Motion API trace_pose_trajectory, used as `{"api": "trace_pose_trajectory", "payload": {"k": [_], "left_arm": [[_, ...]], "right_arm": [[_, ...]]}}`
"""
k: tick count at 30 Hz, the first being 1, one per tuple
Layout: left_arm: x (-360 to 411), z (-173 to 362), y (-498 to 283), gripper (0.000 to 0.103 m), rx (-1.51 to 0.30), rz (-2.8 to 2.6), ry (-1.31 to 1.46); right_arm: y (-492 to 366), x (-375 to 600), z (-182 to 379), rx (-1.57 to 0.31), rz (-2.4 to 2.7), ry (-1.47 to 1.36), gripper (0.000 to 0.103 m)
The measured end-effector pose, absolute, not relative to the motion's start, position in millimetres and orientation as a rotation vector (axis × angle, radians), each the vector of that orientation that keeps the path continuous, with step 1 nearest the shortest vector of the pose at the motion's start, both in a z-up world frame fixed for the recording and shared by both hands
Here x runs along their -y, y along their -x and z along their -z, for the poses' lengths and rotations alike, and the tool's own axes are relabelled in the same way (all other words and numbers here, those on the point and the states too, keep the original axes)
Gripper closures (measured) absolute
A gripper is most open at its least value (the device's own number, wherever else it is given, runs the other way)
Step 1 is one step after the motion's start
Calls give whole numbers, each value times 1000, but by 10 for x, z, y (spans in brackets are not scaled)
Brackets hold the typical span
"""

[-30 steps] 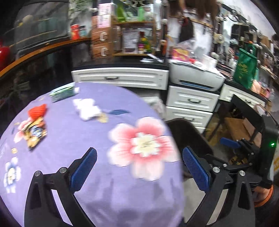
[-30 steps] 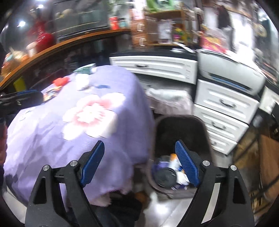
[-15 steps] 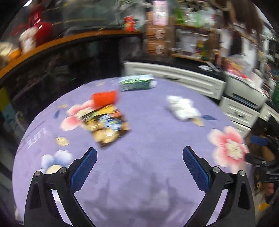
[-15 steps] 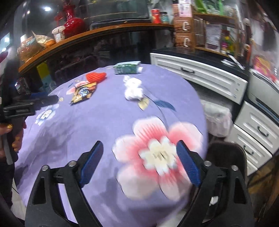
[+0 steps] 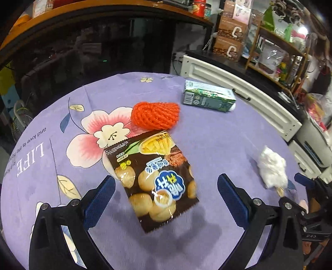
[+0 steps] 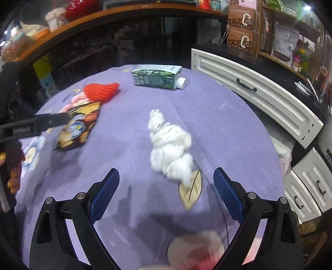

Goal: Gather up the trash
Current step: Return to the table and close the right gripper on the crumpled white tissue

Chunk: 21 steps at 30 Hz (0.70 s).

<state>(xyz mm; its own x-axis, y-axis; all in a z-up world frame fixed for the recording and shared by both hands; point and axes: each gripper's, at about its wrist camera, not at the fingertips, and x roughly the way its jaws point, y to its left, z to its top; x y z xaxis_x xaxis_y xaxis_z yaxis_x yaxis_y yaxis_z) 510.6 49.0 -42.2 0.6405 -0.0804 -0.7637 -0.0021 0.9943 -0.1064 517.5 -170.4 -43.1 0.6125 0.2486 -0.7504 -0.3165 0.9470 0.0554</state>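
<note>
A brown snack bag (image 5: 154, 178) lies flat on the purple flowered tablecloth (image 5: 217, 141). My left gripper (image 5: 164, 201) is open and hovers over its near end, touching nothing. An orange foam net (image 5: 155, 115) lies just beyond the bag, and a green carton (image 5: 209, 96) lies on its side further back. A crumpled white tissue (image 6: 170, 149) lies before my right gripper (image 6: 166, 193), which is open and empty just short of it. The bag (image 6: 79, 126), net (image 6: 101, 91) and carton (image 6: 157, 77) also show in the right wrist view.
White drawer cabinets (image 6: 255, 91) stand close behind and right of the table. Dark glass cabinets under a wooden counter (image 5: 103, 12) fill the back left. Shelves with boxes (image 5: 230, 37) stand at the back. The table edge drops off on the right.
Both grippers have swung left from the bin and table edge onto the tabletop. The left now hovers over the snack bag, the right faces the tissue. Both stayed open.
</note>
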Motion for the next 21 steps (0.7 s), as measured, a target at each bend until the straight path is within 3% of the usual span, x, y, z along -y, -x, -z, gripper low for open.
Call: {"api": "trace_pose_trajectory", "payload": {"k": [3, 6, 9, 10, 11, 21], "left_arm": [[-491, 499, -5117, 6, -879, 42, 81], [-501, 511, -5115, 6, -875, 18, 7], [-577, 515, -5152, 6, -879, 20, 53], [-593, 519, -5158, 6, -884, 39, 79], [-607, 529, -5159, 6, -889, 48, 98], [-344, 695, -5244, 6, -938, 42, 15]], "right_arm": [[-5327, 1694, 472, -861, -309, 79, 13], [-5426, 1640, 523, -868, -302, 97, 26], [-5454, 1599, 579, -876, -294, 100, 50], [-5474, 1587, 610, -886, -297, 87, 64], [-5470, 1577, 631, -892, -303, 80, 69], [-5094, 1488, 498, -795, -319, 163, 73]]}}
